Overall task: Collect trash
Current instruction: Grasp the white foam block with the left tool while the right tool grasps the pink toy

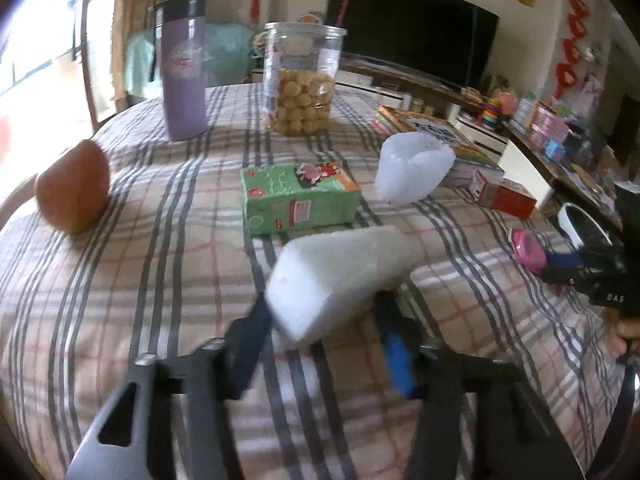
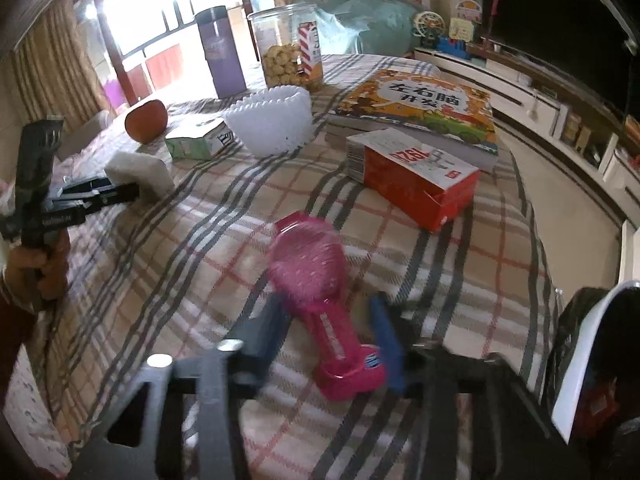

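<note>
My left gripper (image 1: 324, 312) is shut on a white foam block (image 1: 336, 276), held just above the plaid tablecloth (image 1: 120, 280). The block also shows in the right wrist view (image 2: 138, 170), with the left gripper (image 2: 132, 192) behind it. My right gripper (image 2: 324, 316) straddles a pink plastic bottle (image 2: 320, 300) lying on the cloth; its fingers (image 2: 384, 340) touch the bottle's sides. In the left wrist view the bottle (image 1: 528, 250) and right gripper (image 1: 560, 264) sit at the far right. A green carton (image 1: 298, 198) lies ahead.
A white scalloped bowl (image 2: 272, 120), an orange (image 1: 74, 186), a purple flask (image 1: 182, 68), a cookie jar (image 1: 300, 80), a red box (image 2: 416, 184) and a picture book (image 2: 420, 108) stand on the table. A black-lined bin (image 2: 592, 360) sits at the right table edge.
</note>
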The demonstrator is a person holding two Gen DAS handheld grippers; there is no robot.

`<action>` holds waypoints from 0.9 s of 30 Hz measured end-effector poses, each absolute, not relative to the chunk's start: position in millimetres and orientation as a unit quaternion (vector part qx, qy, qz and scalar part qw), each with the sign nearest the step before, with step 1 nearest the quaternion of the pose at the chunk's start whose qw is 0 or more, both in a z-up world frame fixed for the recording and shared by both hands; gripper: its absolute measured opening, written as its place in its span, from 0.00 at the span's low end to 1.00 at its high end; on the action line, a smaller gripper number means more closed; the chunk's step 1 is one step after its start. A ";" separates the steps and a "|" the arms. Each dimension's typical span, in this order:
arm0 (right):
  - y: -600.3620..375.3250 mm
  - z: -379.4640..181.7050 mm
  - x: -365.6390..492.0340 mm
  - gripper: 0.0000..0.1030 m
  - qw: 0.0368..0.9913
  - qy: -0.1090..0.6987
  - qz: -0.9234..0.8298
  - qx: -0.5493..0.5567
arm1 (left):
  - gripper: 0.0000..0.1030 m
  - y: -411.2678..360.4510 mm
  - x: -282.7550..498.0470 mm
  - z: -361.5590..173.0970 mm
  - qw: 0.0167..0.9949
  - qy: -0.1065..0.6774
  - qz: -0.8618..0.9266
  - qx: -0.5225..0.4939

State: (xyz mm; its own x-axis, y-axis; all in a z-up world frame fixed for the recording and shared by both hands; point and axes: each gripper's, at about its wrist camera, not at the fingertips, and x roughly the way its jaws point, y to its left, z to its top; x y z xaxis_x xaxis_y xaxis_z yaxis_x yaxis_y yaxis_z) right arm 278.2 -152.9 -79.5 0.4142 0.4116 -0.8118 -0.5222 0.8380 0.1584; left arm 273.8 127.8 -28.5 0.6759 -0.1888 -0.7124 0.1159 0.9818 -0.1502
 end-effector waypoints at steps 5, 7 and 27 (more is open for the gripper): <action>-163.0 -75.3 267.1 0.09 0.834 0.473 0.285 -0.011 | 0.30 128.2 246.0 -23.2 0.909 0.393 -0.080 -0.116; -164.8 -73.9 259.9 0.09 0.830 0.474 0.292 0.005 | 0.29 126.8 238.8 -22.5 0.906 0.394 -0.082 -0.127; -150.4 -82.1 242.8 0.18 0.848 0.460 0.262 0.002 | 0.30 85.4 220.1 -22.7 0.915 0.394 -0.032 -0.083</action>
State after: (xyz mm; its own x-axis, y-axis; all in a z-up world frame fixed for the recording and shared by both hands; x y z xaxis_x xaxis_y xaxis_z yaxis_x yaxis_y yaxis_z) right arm 242.8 -150.4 -82.1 0.4392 0.4466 -0.7796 -0.4434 0.8624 0.2442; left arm 220.1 85.4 -22.7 0.6876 -0.1249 -0.7153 -0.0063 0.9840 -0.1778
